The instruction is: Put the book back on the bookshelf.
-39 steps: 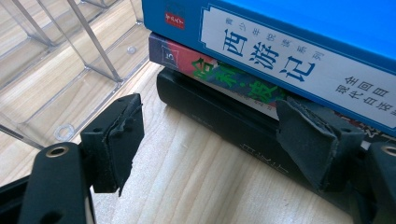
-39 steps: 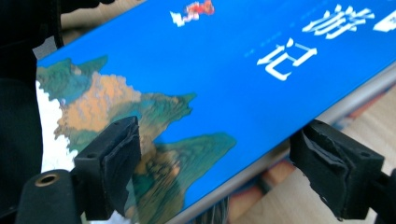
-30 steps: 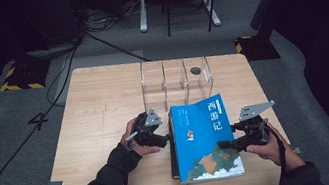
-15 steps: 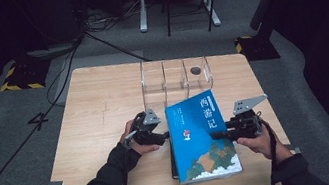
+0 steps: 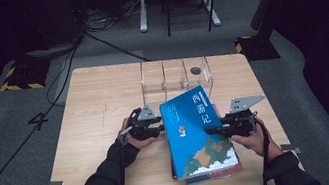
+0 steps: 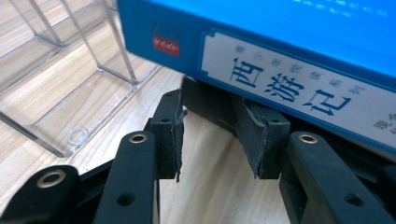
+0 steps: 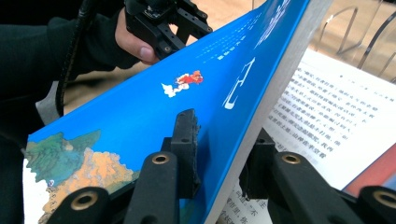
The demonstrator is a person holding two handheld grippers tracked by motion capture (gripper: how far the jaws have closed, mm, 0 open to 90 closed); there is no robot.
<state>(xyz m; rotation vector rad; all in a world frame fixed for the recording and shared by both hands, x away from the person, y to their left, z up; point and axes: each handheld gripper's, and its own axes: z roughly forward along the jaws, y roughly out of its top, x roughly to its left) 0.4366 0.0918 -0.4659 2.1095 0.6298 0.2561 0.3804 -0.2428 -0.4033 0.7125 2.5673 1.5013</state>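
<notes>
Hiding lower book (image 5: 216,174), blue book (image 5: 194,128)

My black tongs' jaws (image 7: 219,158) pinch a bright blue book (image 5: 194,128) with white title characters, a green-orange landscape below, a red emblem on its spine.

Two black tongs (image 6: 215,140) rising from the bottom edge, pads apart over pale wooden counter (image 6: 210,186), jaws just been closing. Right pad tucked under the spine of a thick blue book with white Chinese characters (image 6: 289,60), left pad free. Clear acrylic divider rack (image 6: 70,93) standing on the counter at far left.
</notes>
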